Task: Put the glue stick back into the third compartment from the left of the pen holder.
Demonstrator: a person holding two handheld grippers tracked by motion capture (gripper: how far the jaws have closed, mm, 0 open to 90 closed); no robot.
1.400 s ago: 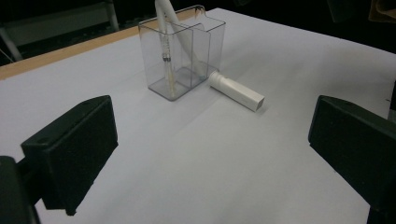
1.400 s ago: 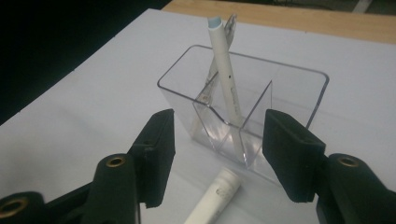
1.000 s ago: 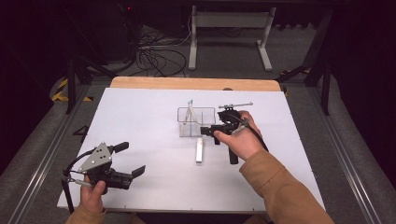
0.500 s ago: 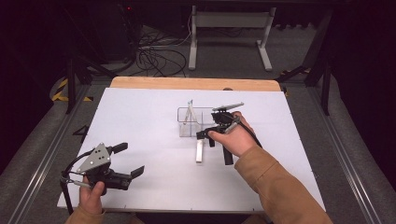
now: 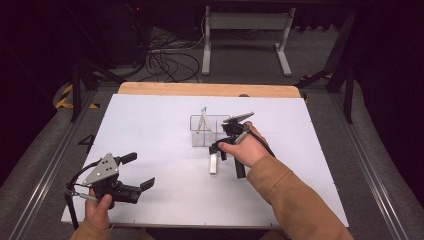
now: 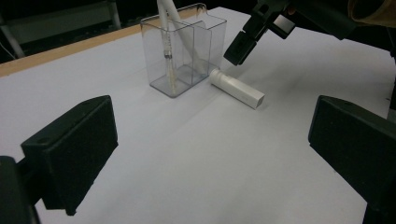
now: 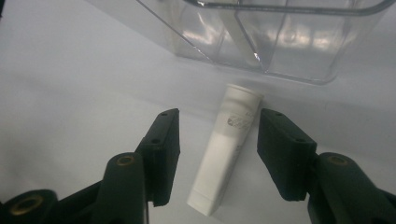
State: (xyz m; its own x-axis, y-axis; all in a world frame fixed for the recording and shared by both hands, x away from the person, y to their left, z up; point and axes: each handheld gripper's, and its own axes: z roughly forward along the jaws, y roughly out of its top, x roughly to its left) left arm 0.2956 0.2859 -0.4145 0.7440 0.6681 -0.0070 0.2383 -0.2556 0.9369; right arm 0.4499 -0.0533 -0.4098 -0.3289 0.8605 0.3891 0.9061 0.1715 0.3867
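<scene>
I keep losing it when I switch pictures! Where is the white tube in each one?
High view: white tube lies mid-table, just in front of the clear box.
Left gripper view: tube upper middle, right of the box.
Right gripper view: tube centre, between the black jaws.
Shared landmark: the clear box.

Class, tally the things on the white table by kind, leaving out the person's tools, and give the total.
Clear plastic organiser with compartments: 1
White tube lying flat on the table: 1
White stick-like items standing in the organiser: 2, as far as the left gripper view shows
Total: 4
</scene>
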